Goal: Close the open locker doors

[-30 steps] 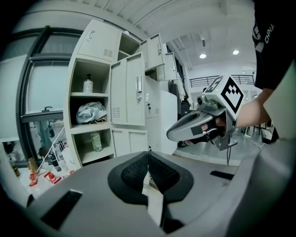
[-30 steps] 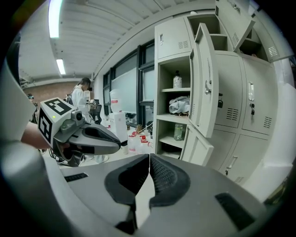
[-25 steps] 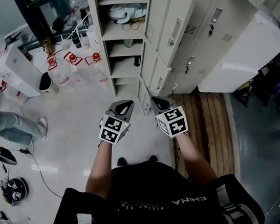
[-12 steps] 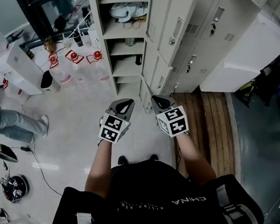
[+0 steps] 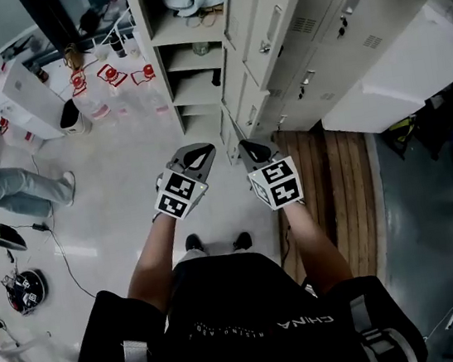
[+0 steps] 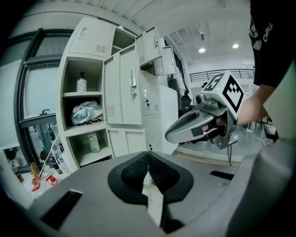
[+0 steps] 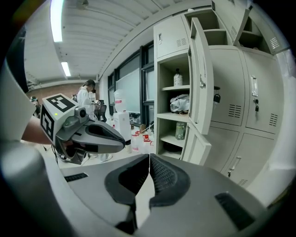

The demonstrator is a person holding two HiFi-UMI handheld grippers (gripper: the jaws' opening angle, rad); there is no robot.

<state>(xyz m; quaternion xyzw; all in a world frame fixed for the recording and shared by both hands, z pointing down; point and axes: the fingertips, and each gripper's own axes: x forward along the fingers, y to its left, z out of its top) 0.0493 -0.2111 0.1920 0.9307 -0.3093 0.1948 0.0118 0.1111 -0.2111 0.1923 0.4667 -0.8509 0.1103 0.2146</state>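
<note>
The beige lockers (image 5: 332, 36) stand ahead of me. One column is open, its shelves (image 5: 184, 56) holding a bottle, cloth and glasses. Its tall door (image 5: 267, 20) swings out to the right, and a small lower door (image 5: 232, 133) also hangs open. My left gripper (image 5: 194, 157) and right gripper (image 5: 249, 149) are held side by side short of the lockers, both shut and empty. In the left gripper view the pads (image 6: 157, 173) meet before the open column (image 6: 85, 115). The right gripper view shows the tall door (image 7: 201, 78), the lower door (image 7: 196, 146) and an open top door (image 7: 231, 16).
Water bottles with red caps (image 5: 111, 75) and a white bin (image 5: 71, 118) stand on the floor left of the lockers. A person's legs (image 5: 11, 194) and cables with a round device (image 5: 24, 288) lie at far left. Wooden boards (image 5: 335, 177) run along the locker base.
The lockers have shifted up and left in the head view and both grippers sit slightly higher. Both stay shut.
</note>
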